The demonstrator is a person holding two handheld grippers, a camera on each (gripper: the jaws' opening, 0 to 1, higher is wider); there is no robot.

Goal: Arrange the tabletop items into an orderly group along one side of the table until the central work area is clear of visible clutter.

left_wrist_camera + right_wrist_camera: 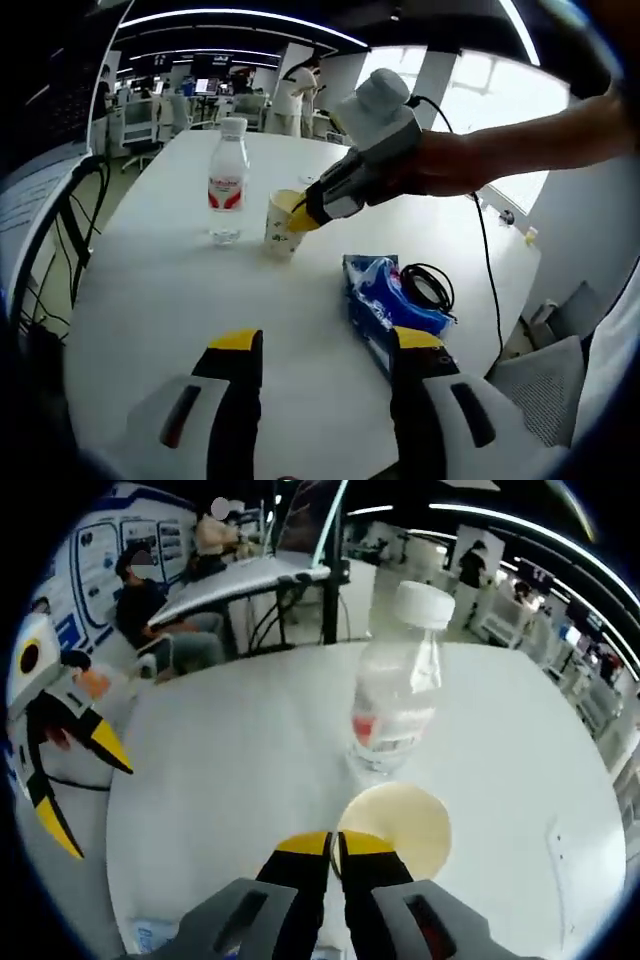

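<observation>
Paper cup (395, 827), centre frame just beside water bottle (397, 685), has its rim pinched by right gripper (333, 842), jaws nearly shut, prob. to shift it aside; left gripper (325, 345) wide open, empty, near blue packet (385, 300).

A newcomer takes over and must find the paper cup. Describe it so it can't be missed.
On the white round table, look beside the clear water bottle. The paper cup is the short, open, cream container, and the right hand-held gripper pinches its rim.

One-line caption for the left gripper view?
Right gripper pinches the paper cup beside the water bottle; left gripper open.
</observation>
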